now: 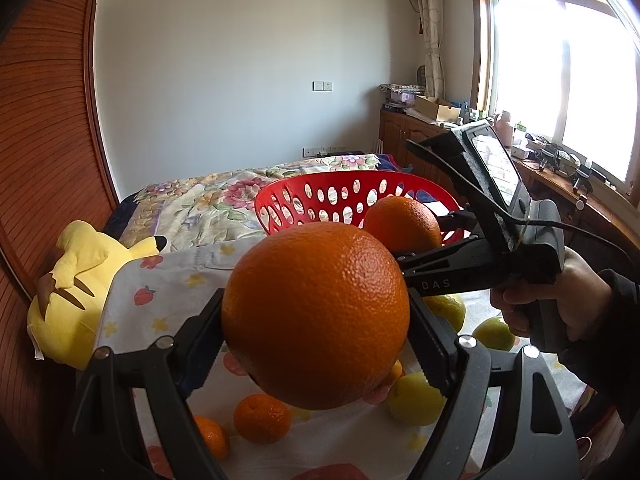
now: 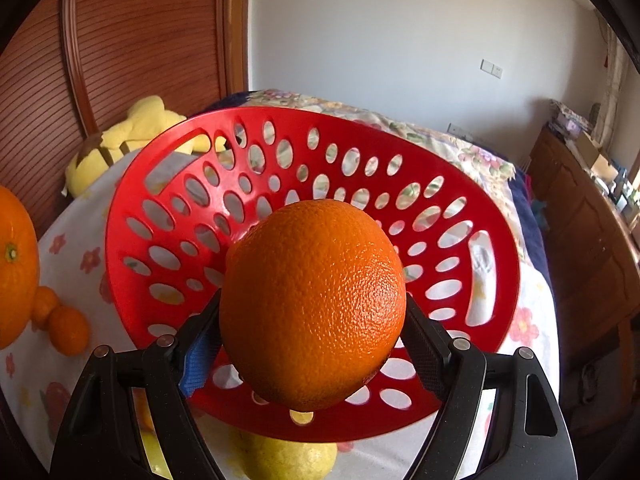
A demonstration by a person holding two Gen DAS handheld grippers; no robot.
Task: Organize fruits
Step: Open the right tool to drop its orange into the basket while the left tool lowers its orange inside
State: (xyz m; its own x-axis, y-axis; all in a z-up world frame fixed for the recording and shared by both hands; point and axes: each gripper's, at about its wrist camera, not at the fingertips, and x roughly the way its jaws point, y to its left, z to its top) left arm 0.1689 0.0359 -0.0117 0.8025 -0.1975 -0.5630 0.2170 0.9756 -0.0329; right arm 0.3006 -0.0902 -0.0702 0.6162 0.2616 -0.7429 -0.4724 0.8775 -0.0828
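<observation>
Bedroom surroundings are seen: a wood-panelled wall at left, a white wall behind, and a bed with a floral cloth (image 1: 168, 304). At far left a yellow plush toy (image 1: 76, 292) is propped against the panelling. Two small mandarins (image 1: 262, 418) and pale yellow fruits (image 1: 416, 400) are scattered on the cloth. A large orange (image 1: 316, 324) is clamped between the left gripper's (image 1: 316, 344) jaws, raised above the cloth. Further right, a second orange (image 2: 314, 304) is gripped by the right gripper (image 2: 312, 344) and held over the red perforated basket (image 2: 168, 200), whose visible interior holds no fruit.
</observation>
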